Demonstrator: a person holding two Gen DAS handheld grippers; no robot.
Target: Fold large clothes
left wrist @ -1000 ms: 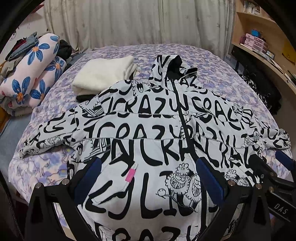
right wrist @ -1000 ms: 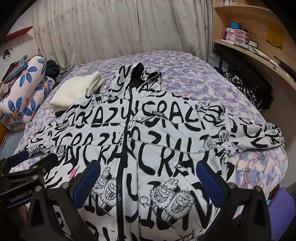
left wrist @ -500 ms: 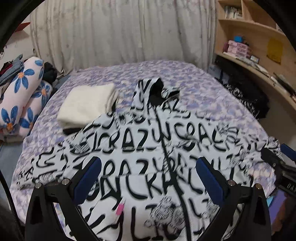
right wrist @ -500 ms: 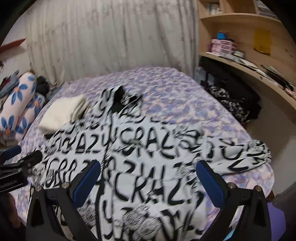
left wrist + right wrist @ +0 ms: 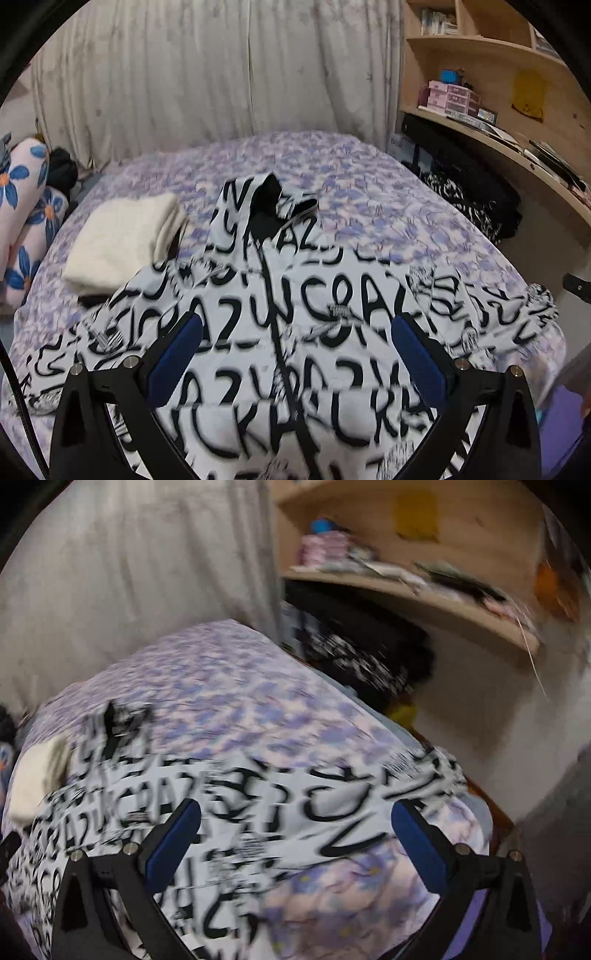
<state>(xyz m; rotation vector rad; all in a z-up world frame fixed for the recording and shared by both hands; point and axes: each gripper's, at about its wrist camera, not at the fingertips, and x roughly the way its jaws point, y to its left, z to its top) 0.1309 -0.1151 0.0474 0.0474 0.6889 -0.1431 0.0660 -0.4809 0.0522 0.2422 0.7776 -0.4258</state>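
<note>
On the lilac flowered bed (image 5: 369, 184), a folded cream knit (image 5: 122, 240) lies left of the white padded jacket with black lettering (image 5: 325, 321), spread flat, zip running away from the grippers, sleeves out sideways. The left gripper (image 5: 295, 354) hangs wide open over its chest, holding nothing. The right gripper (image 5: 295, 834), equally open and empty, faces the right sleeve (image 5: 369, 794), so it looks nearer that fold.

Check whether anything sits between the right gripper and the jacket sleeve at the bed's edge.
Nothing visible does. The right gripper, jaws open, looks straight onto the jacket sleeve lying across the bedspread, with only bare fabric between. The view is motion-blurred, so small items could be missed.
</note>
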